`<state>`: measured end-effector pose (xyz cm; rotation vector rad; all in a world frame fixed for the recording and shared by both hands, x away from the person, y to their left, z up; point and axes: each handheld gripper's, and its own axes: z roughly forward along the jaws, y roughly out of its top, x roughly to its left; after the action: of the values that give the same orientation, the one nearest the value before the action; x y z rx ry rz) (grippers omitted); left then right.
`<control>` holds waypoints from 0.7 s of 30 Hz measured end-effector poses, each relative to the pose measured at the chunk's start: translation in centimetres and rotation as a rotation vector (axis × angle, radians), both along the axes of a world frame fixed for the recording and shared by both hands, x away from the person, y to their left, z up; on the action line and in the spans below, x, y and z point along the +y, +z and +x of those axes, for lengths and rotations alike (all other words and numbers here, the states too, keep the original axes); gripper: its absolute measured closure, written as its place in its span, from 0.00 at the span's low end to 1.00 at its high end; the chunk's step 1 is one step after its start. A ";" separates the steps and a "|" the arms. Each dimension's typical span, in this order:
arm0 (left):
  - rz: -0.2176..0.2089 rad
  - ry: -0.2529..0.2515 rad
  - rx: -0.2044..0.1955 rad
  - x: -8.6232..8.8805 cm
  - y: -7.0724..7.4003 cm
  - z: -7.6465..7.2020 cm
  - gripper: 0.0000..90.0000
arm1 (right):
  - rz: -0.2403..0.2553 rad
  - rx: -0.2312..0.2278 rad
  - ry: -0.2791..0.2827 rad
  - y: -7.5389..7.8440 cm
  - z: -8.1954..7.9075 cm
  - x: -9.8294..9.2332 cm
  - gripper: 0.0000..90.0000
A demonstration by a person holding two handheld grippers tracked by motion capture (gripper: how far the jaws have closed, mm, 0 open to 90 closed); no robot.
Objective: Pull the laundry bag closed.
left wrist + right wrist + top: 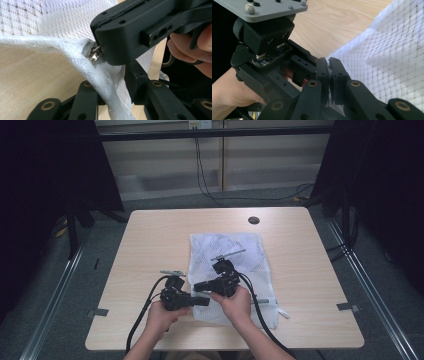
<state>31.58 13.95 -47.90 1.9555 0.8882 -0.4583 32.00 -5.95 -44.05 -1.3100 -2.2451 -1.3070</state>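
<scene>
A white mesh bag [235,255] lies flat on the wooden table [150,235]. Both grippers meet at its near left corner. My right gripper [329,72] is shut, its jaws pressed together on a thin white piece at the bag's edge. In the left gripper view its black jaw tips clamp the silver zipper pull [94,56]. My left gripper [112,92] sits just below, and the bag's bunched hem [110,85] fills the space between its jaws, pinched there. From above, the left gripper [202,301] points right and the right gripper [197,286] points left, tips almost touching.
A dark round grommet hole [253,220] sits near the table's far edge. Black cables [145,312] trail from both grippers toward the near edge. The bag's drawstring end [282,312] lies at its near right corner. Dark curtains flank the table.
</scene>
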 end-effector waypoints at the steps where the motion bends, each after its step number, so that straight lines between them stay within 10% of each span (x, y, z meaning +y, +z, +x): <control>1: -0.001 -0.002 0.002 0.0 0.0 0.0 0.83 | 0.000 -0.001 0.000 0.0 0.0 0.0 0.96; 21: -0.013 0.042 0.021 0.7 0.5 0.0 1.00 | -0.002 0.005 -0.009 0.0 0.0 -0.7 0.96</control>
<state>31.54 14.61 -47.36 1.9198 0.9359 -0.4597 32.04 -6.62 -44.04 -1.3242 -2.2401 -1.3032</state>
